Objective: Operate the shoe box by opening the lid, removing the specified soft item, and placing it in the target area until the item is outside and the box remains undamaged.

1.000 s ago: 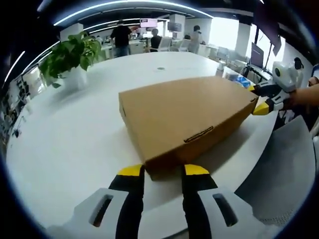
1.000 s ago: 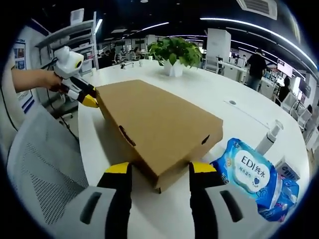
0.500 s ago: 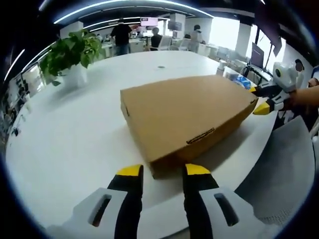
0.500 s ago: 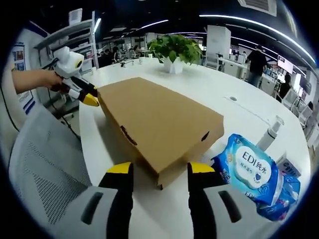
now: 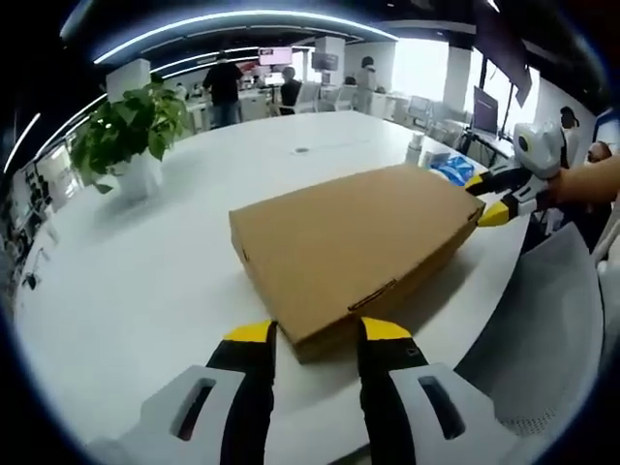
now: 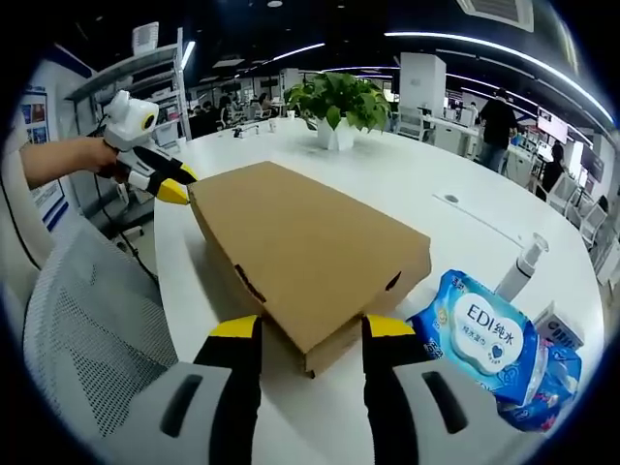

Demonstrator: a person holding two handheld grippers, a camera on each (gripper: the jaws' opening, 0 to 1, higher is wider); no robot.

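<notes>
Standing at the near edge of the white table (image 5: 116,291), a person holds a claw at each end of a closed cardboard shoe box (image 5: 354,242). Farthest left, toward the far edge, sits a potted plant (image 5: 131,121). Next comes the left gripper (image 5: 315,334), its yellow-tipped jaws spread apart on either side of the box's near corner, gripping nothing that I can see. The box lies flat near the table's front edge, lid down, a small slot showing in its side wall. At its other end the right gripper (image 6: 300,329) is likewise released, jaws straddling the opposite corner without clamping. To the right of that, a blue pack of wipes (image 6: 480,334) lies just beside the box, with a pump bottle (image 6: 523,262) behind it. A grey mesh chair (image 6: 92,320) is tucked under the front edge.

By my reckoning the lid-opening step is only being set up; the soft item remains inside, unseen. Next, one claw should steady the base while the other catches the lid's lip and lifts gently, so the cardboard doesn't tear.
</notes>
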